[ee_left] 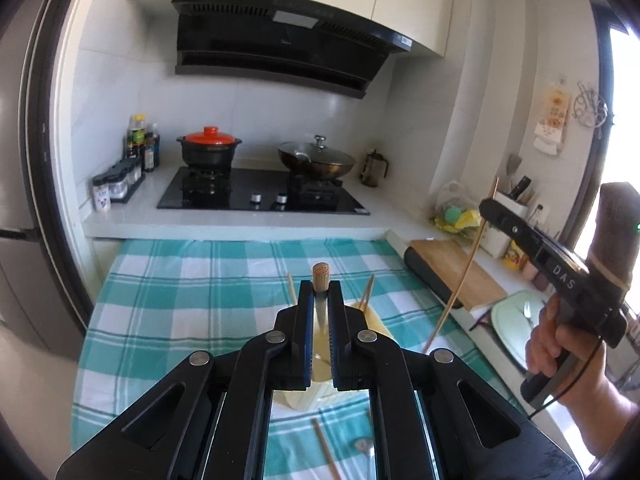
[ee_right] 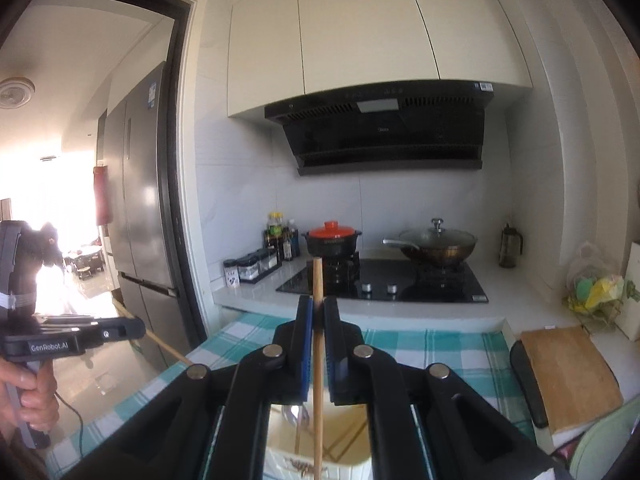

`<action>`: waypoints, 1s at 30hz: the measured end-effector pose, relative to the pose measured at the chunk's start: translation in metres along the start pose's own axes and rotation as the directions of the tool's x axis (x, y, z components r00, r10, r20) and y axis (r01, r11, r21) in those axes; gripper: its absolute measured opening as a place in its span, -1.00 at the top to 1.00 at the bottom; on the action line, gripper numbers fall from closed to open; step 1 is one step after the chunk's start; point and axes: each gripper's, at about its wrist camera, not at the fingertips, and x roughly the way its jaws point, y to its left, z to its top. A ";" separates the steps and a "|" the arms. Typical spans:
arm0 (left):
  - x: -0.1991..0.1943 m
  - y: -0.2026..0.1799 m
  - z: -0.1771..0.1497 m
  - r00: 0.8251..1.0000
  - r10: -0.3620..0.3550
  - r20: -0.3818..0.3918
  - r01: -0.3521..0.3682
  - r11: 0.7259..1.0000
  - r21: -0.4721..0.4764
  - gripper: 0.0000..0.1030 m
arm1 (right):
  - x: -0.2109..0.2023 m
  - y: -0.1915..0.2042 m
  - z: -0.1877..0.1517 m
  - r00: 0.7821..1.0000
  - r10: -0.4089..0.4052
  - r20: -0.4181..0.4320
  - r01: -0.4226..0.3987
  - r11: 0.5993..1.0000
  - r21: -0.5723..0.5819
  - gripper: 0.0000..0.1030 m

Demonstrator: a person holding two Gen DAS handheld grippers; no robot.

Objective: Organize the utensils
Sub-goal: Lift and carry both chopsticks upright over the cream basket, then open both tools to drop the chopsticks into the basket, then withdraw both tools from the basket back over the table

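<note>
My left tongs (ee_left: 320, 296) are squeezed tight on a utensil with a round wooden handle (ee_left: 321, 277). The handle end sticks up just past the tips, and a thin silver stem runs down between the pads. I cannot tell what kind of utensil it is.

My right tongs (ee_right: 318, 312) are squeezed tight on one long wooden chopstick (ee_right: 317, 360). The chopstick stands almost straight up between the pads. Its top pokes out above the tips, and its lower end hangs over the cream holder (ee_right: 280, 456).

The cream holder is my landmark. It sits on the worktop, on the teal and white checked cloth (ee_left: 192, 304). It is right under both tongs. A few more chopsticks (ee_left: 366, 298) lean inside it, and in the right wrist view something shiny and metal lies inside it too. Just in front of the holder, on the cloth, lie another chopstick (ee_left: 325, 456) and a metal spoon (ee_left: 363, 449).

To the right of the holder is a wooden cutting board (ee_left: 460, 276). Behind the holder, past the cloth, is the black stove (ee_left: 264, 196) with a red-lidded pot (ee_left: 209, 148) and a wok with a glass lid (ee_left: 317, 158).

In the left wrist view I see a hand (ee_left: 560, 340) holding the right tongs by the grip, up and to the right of the holder.
</note>
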 end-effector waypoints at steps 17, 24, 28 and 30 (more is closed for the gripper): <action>0.156 -0.013 -0.010 0.947 0.065 -0.315 -0.039 0.995 0.087 0.58 | 0.169 -0.046 -0.102 0.914 0.050 -0.403 0.025 0.984 0.179 0.65; 0.121 -0.003 0.004 0.976 0.050 -0.213 -0.050 0.999 0.005 -0.35 | 0.131 -0.071 -0.076 0.950 0.016 -0.311 0.062 0.969 0.238 -0.15; 0.092 -0.004 -0.013 0.975 0.051 -0.217 -0.044 0.998 0.037 -0.63 | 0.093 -0.072 -0.071 0.950 -0.004 -0.314 0.065 0.981 0.185 -0.23; 0.078 -0.005 -0.033 0.965 0.050 -0.257 -0.033 0.997 0.069 -0.68 | 0.075 -0.069 -0.077 0.935 -0.012 -0.356 0.066 0.988 0.140 -0.23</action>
